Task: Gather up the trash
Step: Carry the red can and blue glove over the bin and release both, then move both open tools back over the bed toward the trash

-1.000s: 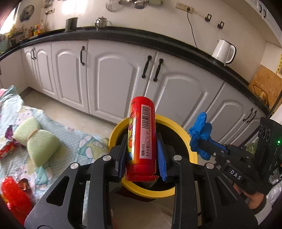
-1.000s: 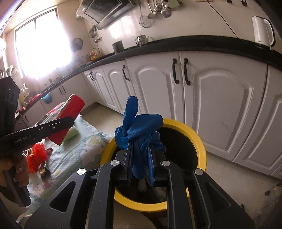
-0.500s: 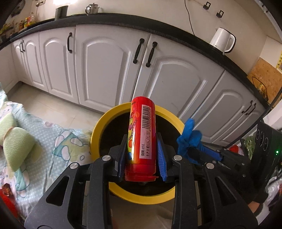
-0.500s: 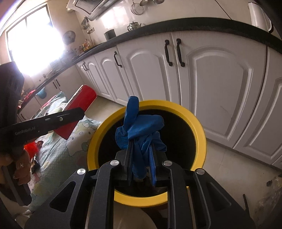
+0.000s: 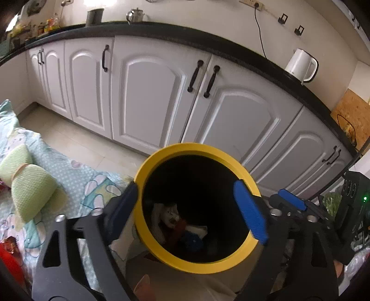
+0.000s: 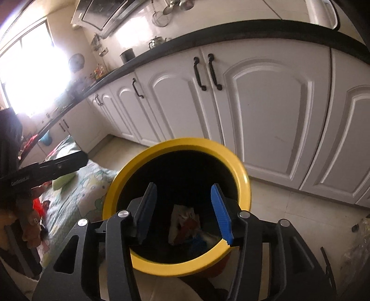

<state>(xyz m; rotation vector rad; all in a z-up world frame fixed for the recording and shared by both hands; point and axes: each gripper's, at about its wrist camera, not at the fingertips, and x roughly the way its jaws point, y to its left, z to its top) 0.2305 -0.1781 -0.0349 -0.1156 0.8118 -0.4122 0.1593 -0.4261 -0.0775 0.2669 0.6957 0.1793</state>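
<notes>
Yellow-rimmed bin (image 5: 245, 170) below both grippers (image 5: 192, 208) (image 6: 185, 209) — jaws just opened, empty — trash (image 6: 185, 222) inside.

Trash (image 5: 178, 227) deep in the dark yellow-rimmed bin (image 5: 159, 155), shapes too dim to identify.

White cabinets (image 5: 148, 92) under a black countertop (image 5: 185, 34); bright window (image 6: 30, 76) glare.

One yellow-rimmed bin (image 5: 231, 159). One white kettle (image 5: 300, 64), far right on the counter. One metal teapot (image 5: 135, 15) and one dark canister (image 5: 94, 16), far left. One green pillow (image 5: 29, 187), near left. Two grippers: left gripper (image 5: 187, 208), right gripper (image 6: 182, 208).
</notes>
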